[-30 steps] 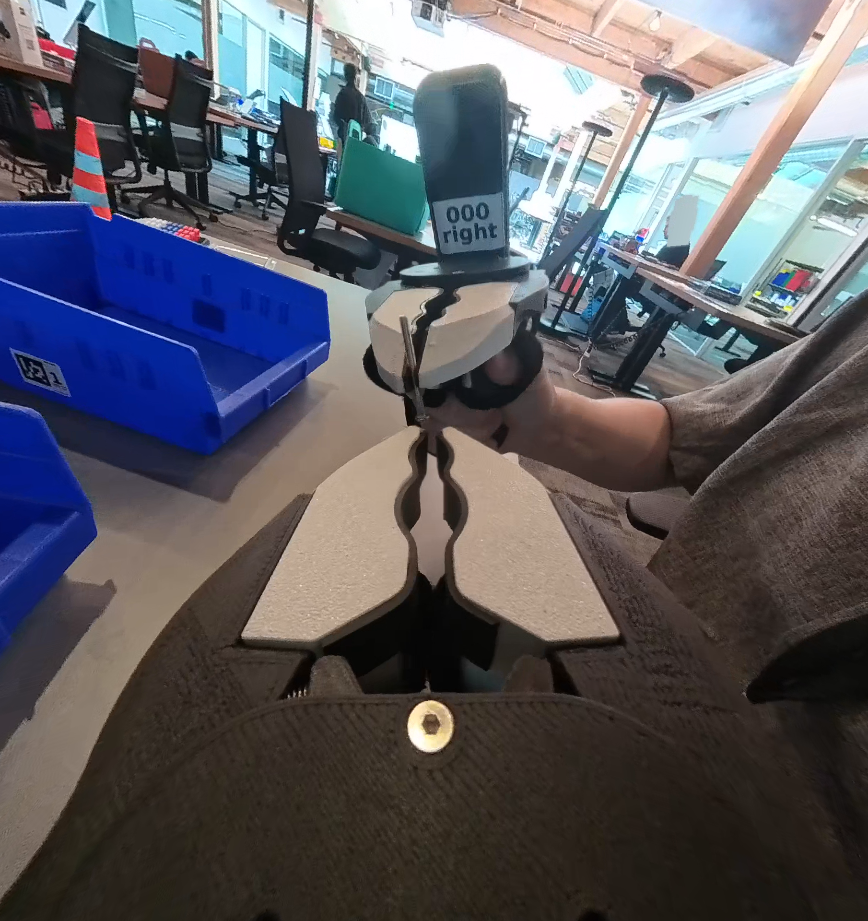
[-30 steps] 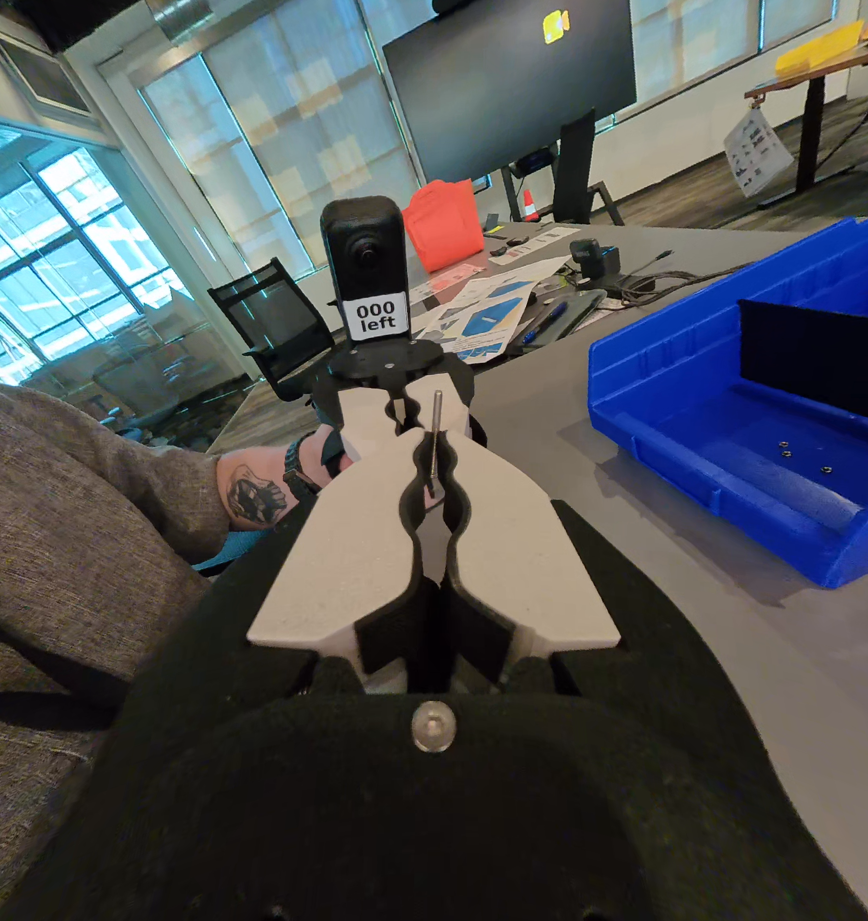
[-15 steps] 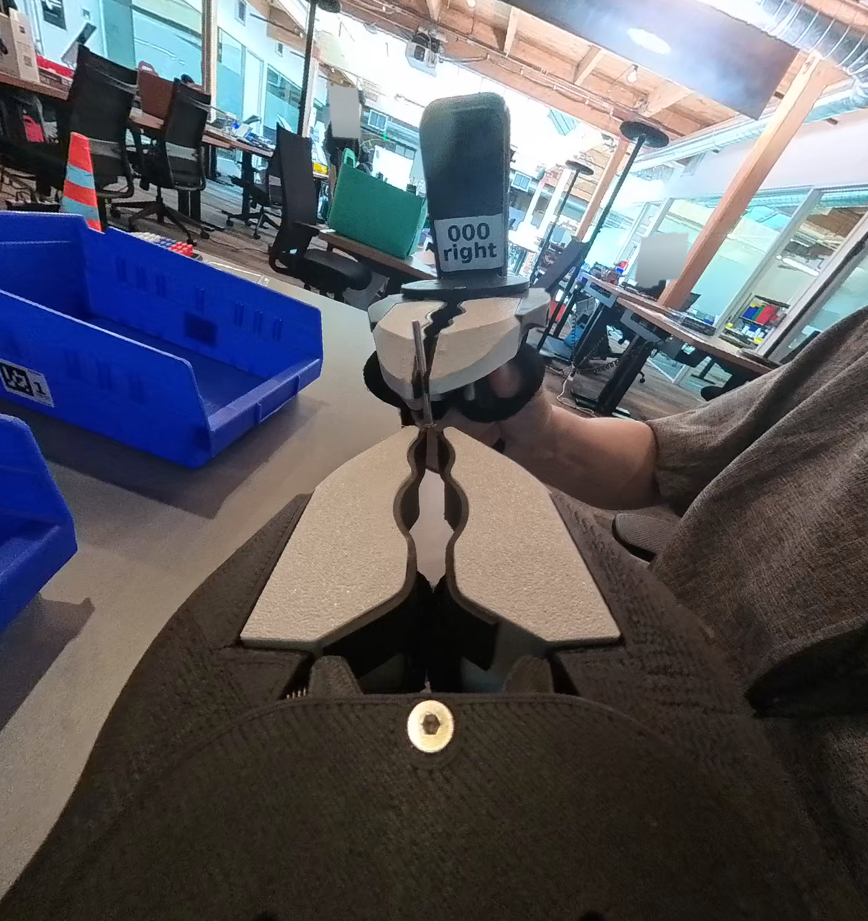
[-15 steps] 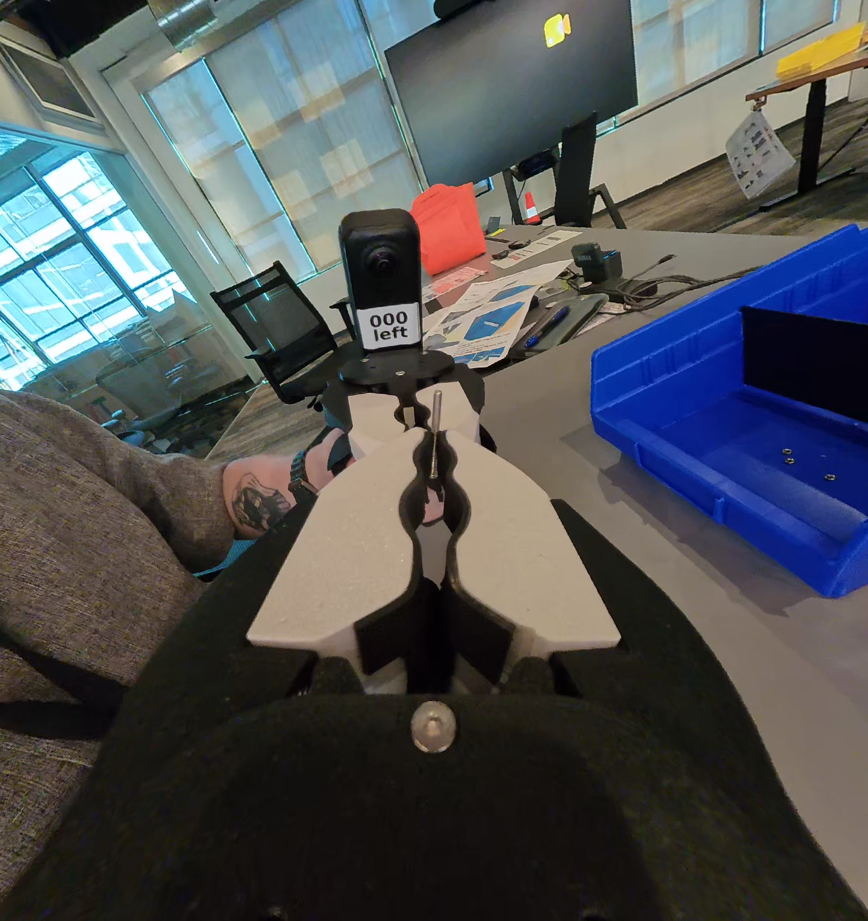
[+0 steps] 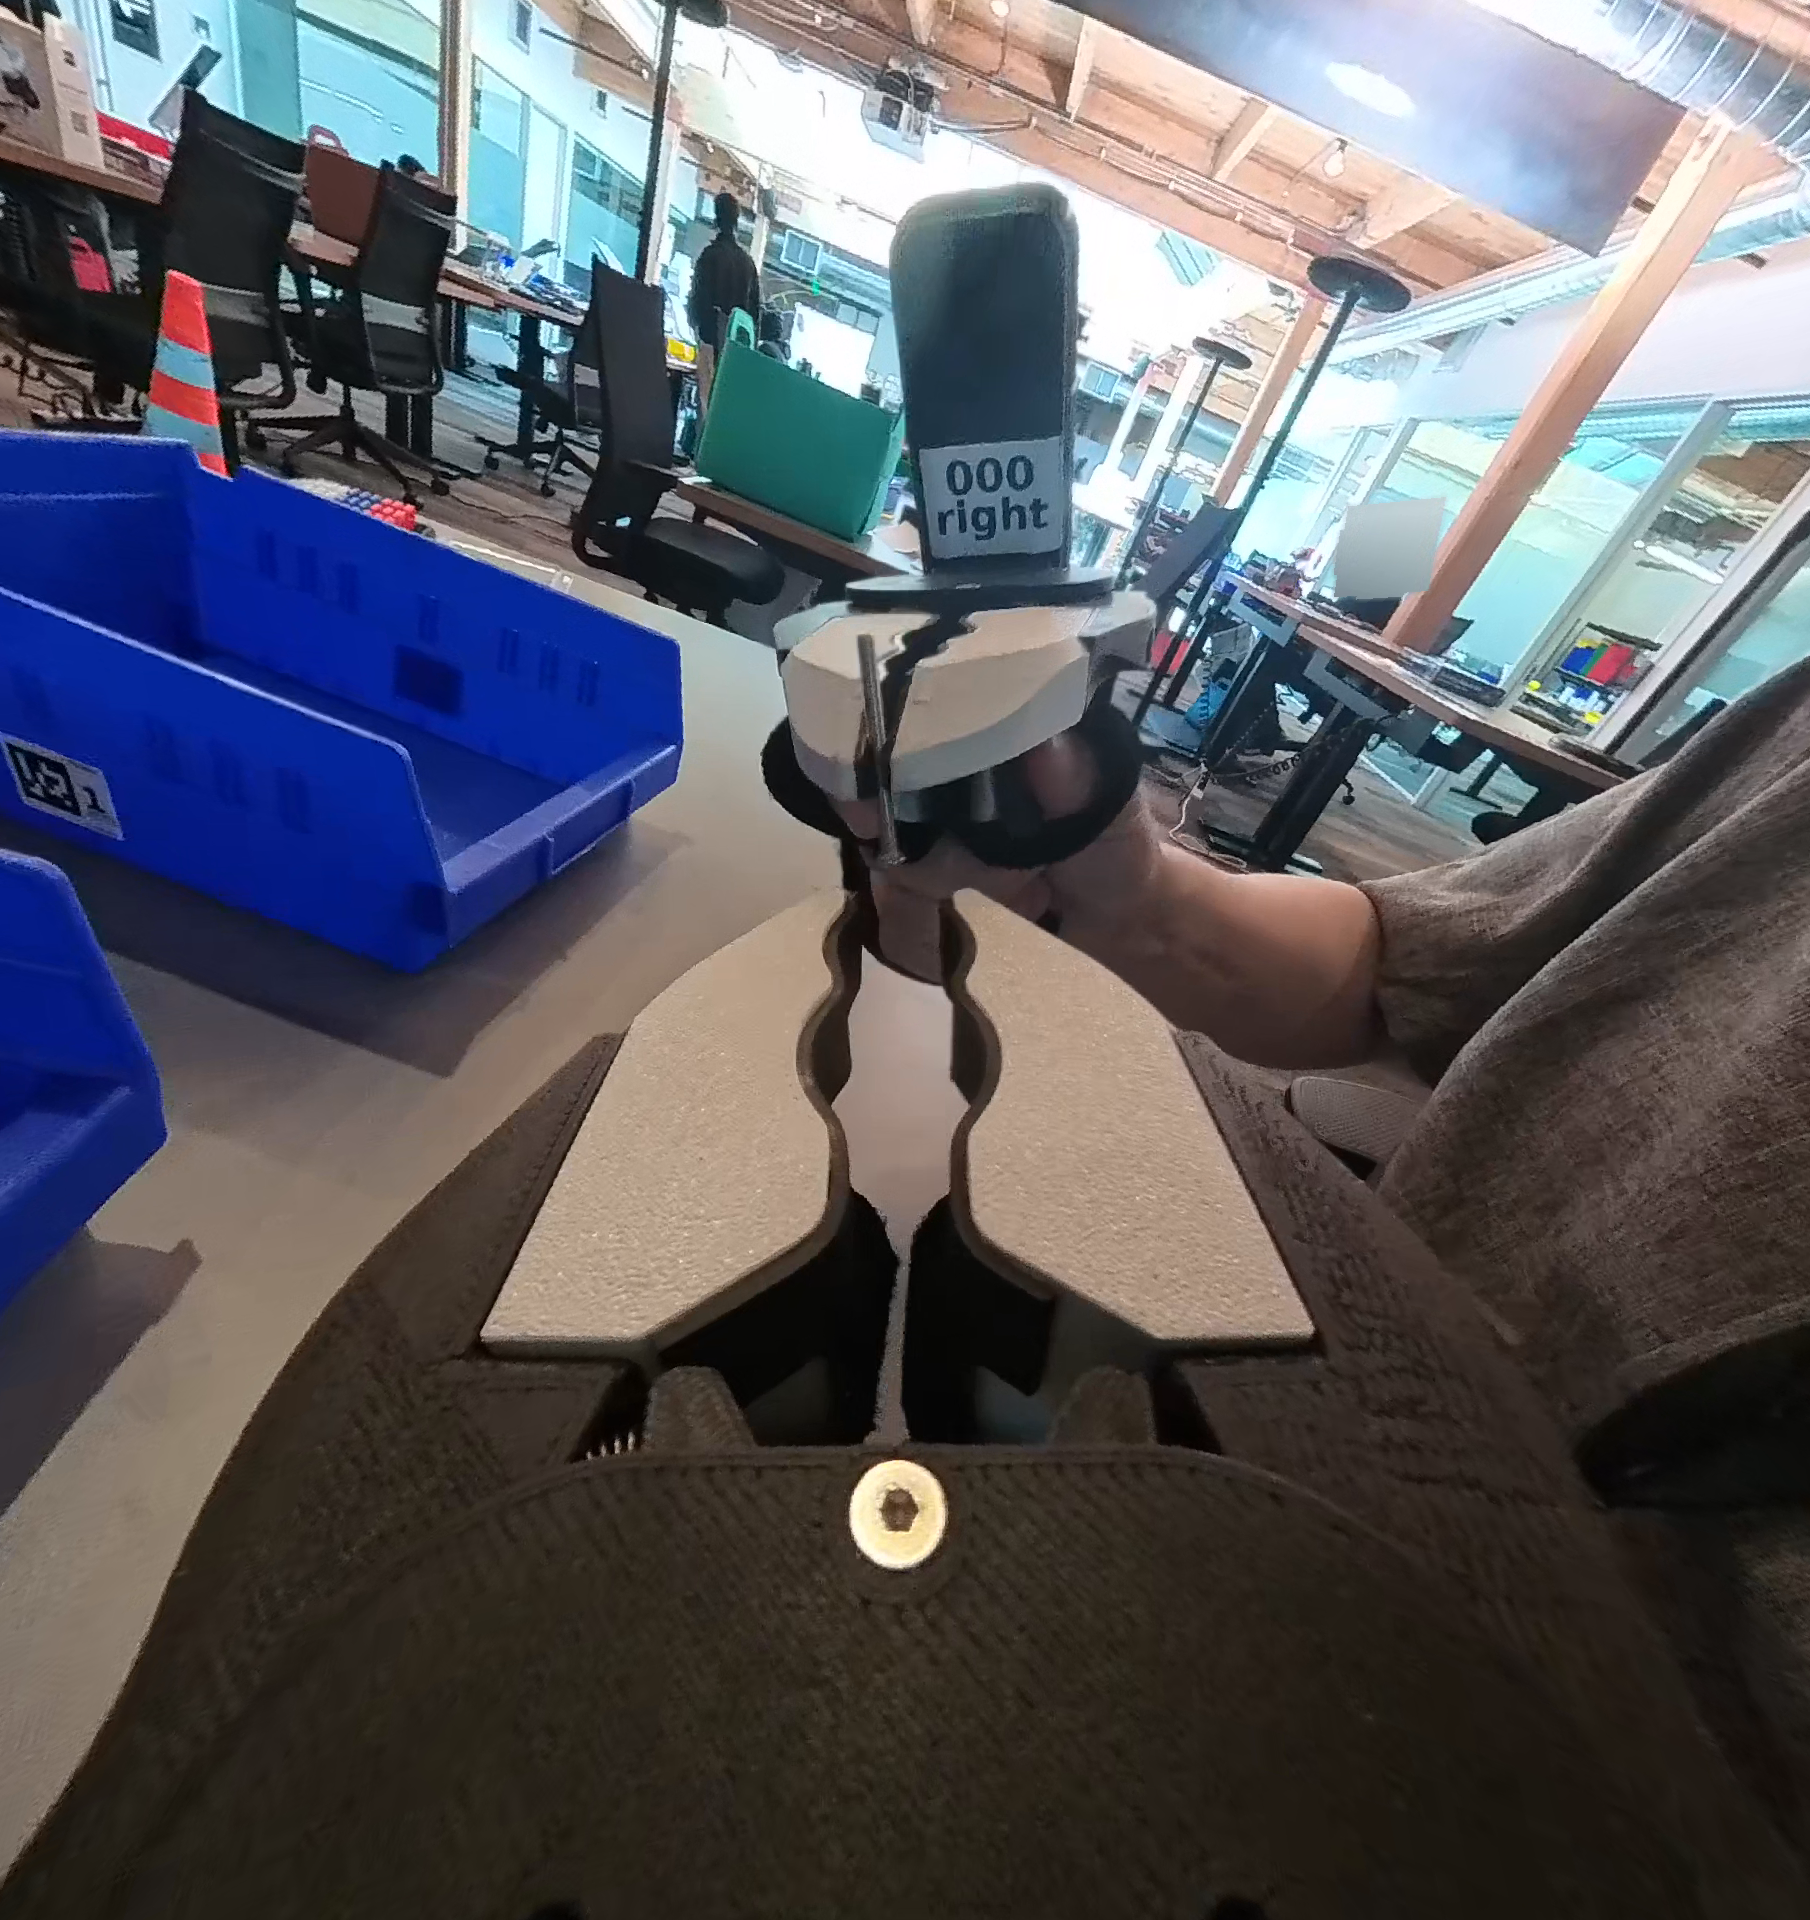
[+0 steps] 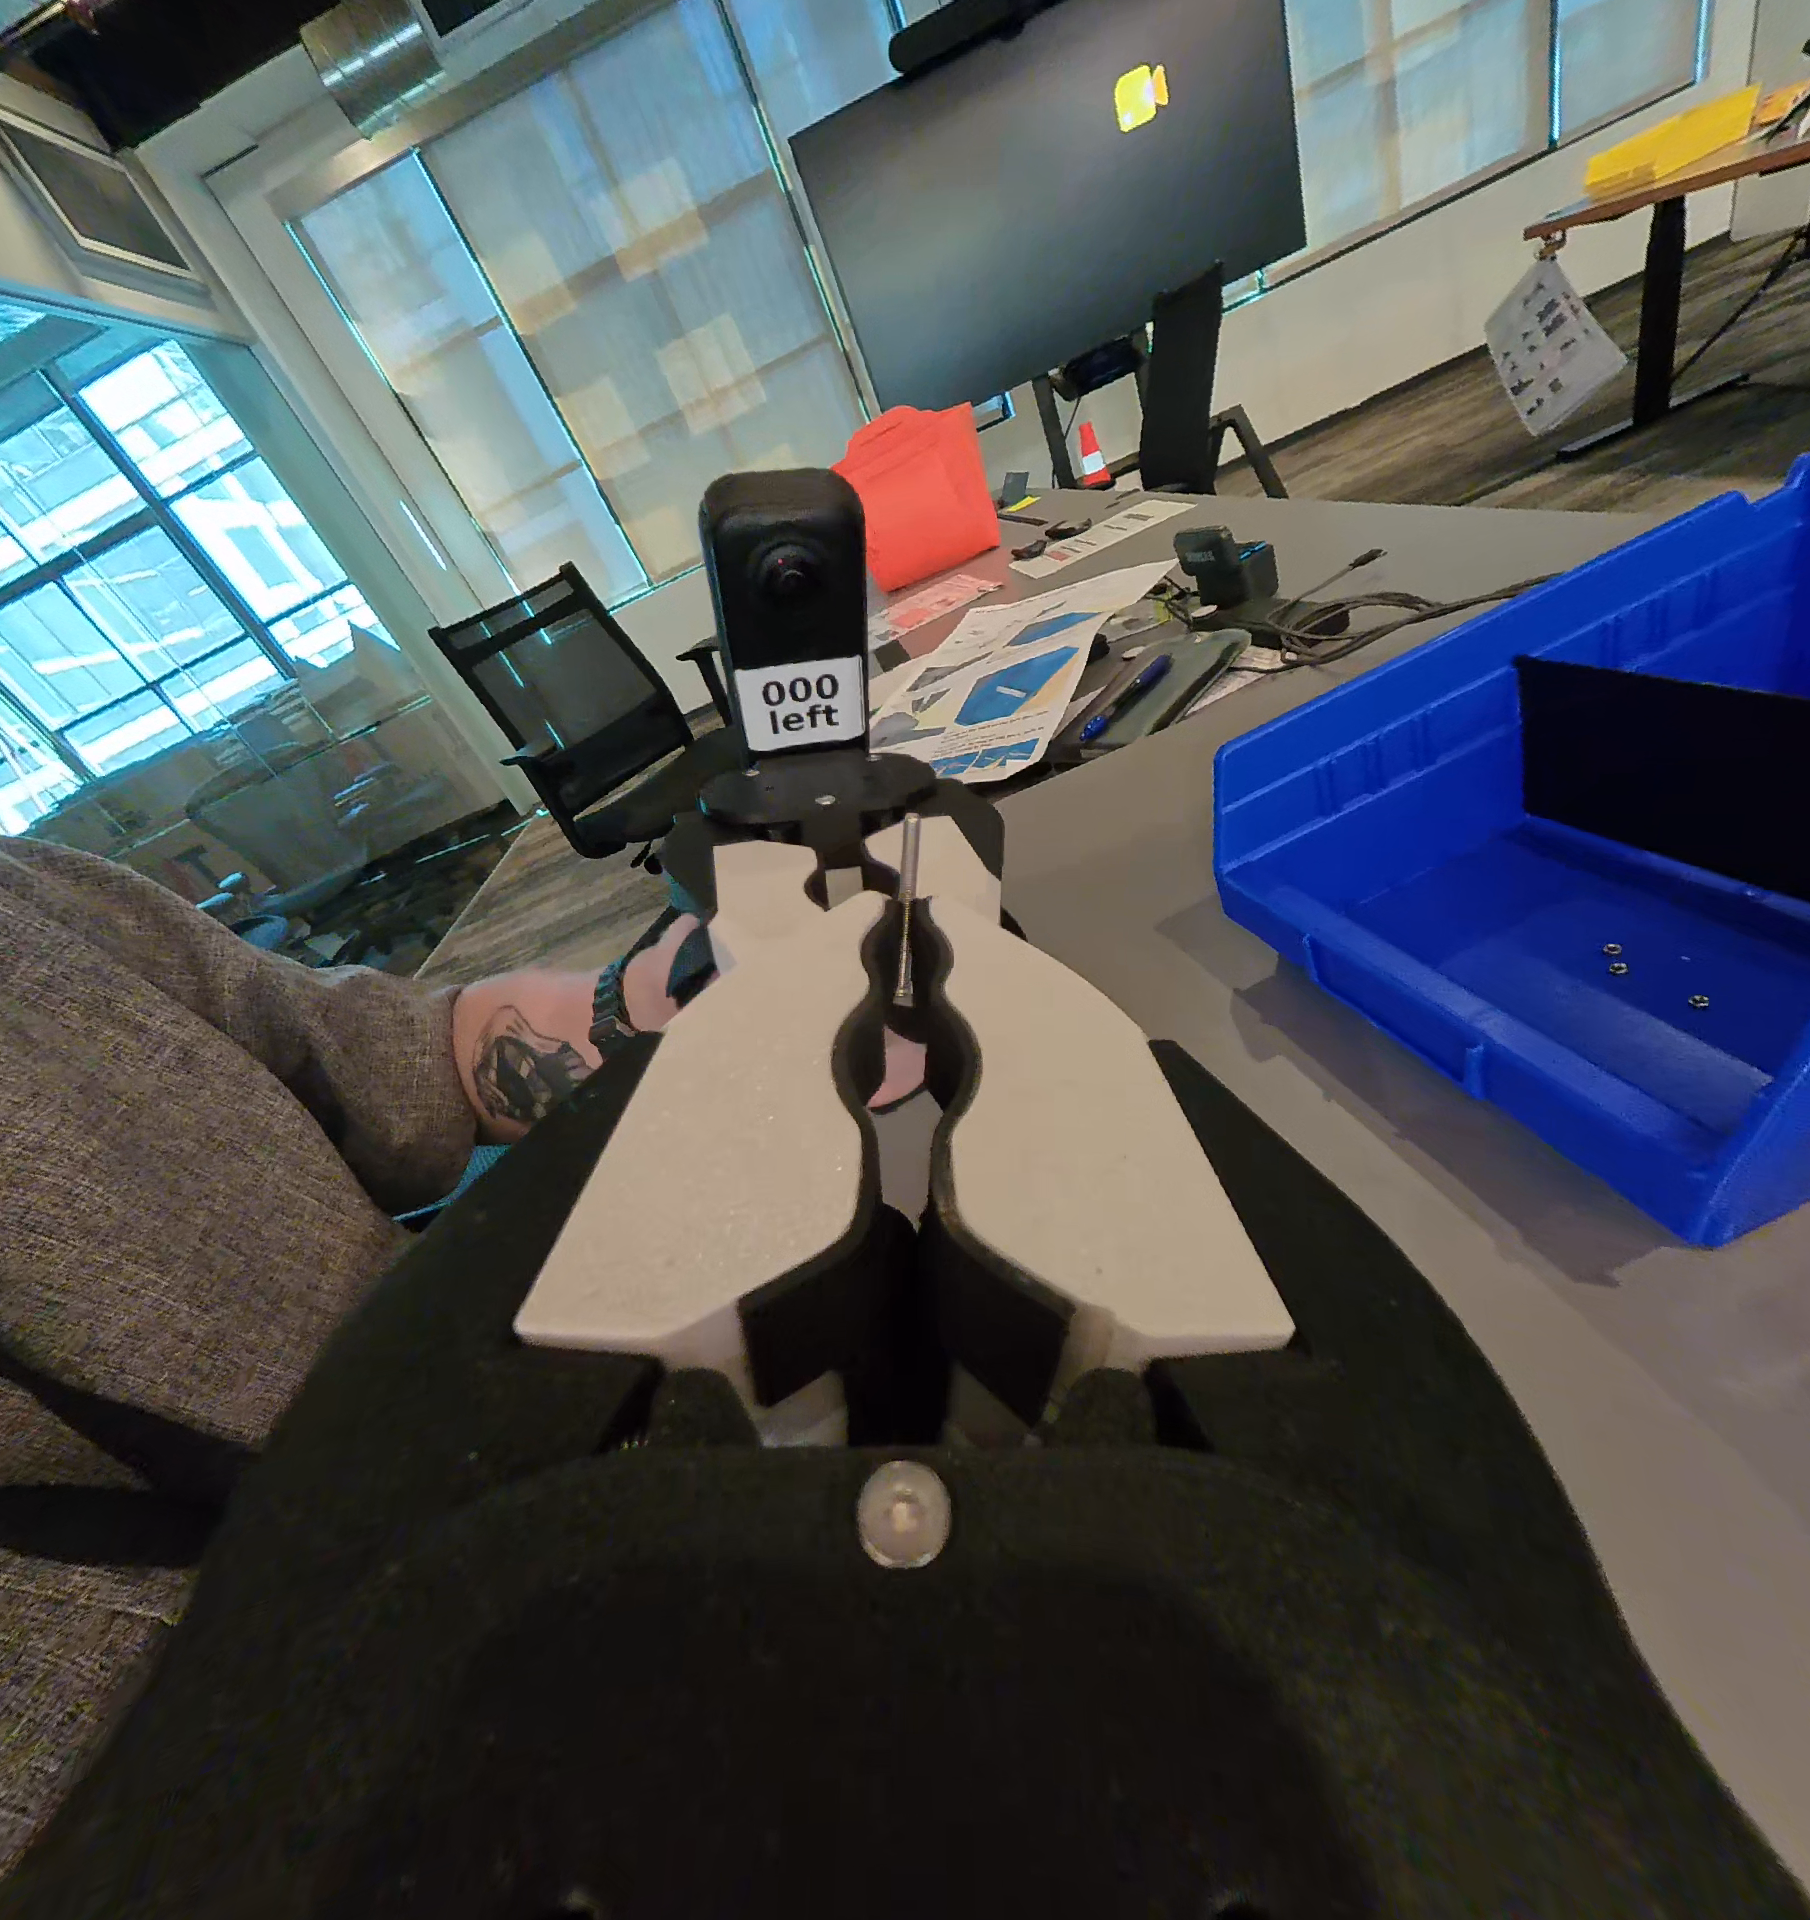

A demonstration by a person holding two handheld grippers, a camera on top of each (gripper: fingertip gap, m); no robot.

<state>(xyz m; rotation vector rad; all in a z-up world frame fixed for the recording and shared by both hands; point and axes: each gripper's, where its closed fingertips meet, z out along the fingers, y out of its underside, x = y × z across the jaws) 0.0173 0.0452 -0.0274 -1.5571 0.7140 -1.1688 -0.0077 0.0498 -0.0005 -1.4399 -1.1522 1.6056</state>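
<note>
— While set tip to tip with the left gripper (image 5: 901, 925), holding alone: right gripper (image 6: 906, 940) pinched on a long screw (image 6: 908, 909), upright, shaft poking above the tips, head hanging below.
— And the left one?
— Spread a little, with a clear gap between the fingers and nothing in it. Just beside the screw's head end, apparently short of touching; hard to tell for sure.
— Whereabouts?
— Up in the air, by the grey table (image 6: 1503, 1403), well apart from any bin.
— Bins, then?
— Off to the right, a divided blue bin (image 6: 1400, 831): black divider (image 6: 1690, 769) standing across it, three small nuts (image 6: 1618, 968) loose on the floor in front of that divider. Off to the left, a tagged blue bin (image 5: 288, 800), showing only bare floor as far as visible. Nearer still, a second blue bin (image 5: 39, 1049), inside hidden from view
</note>
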